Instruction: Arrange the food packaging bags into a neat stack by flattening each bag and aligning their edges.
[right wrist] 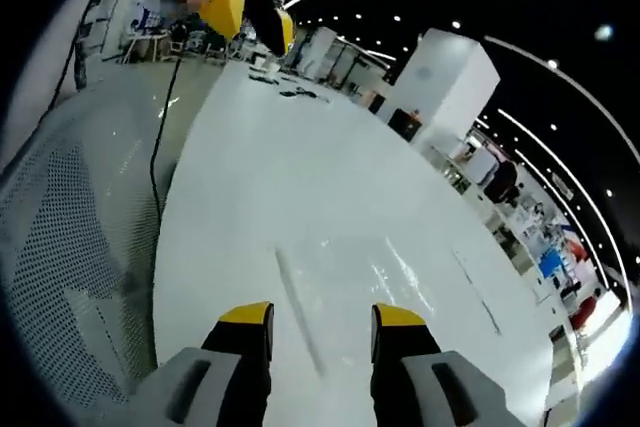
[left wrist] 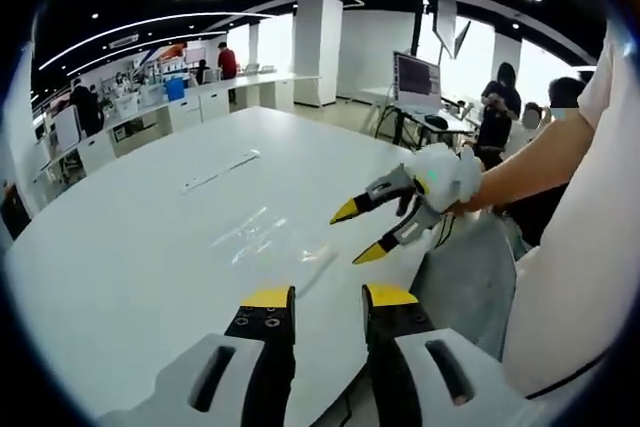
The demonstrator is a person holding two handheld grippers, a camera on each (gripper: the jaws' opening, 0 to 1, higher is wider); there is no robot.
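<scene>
**Both tongs poised over clear bags lying flat on the white table**

Now, in the left gripper view, the left gripper (left wrist: 329, 299) hangs just above the near edge of the white table (left wrist: 120, 257), its yellow-tipped jaws a modest gap apart with nothing between them. Just ahead of it lies a clear food packaging bag (left wrist: 255, 237), flat and glinting, and farther off a second clear bag (left wrist: 220, 173) lies apart from the first, so nothing is stacked yet. The right gripper (left wrist: 360, 231) comes in from the right, held by a gloved hand (left wrist: 445, 177), jaws parted and empty, its tips just beside the near bag's edge (a sensible place to start from, I'd judge, for pinching a corner).

In the right gripper view, that same gripper's jaws rise parted and empty over the near bag (right wrist: 370, 282), which spreads flat under them. The far bag (right wrist: 478, 292) shows as a thin strip to the right. The left gripper (right wrist: 245, 12) hovers at the top.
</scene>
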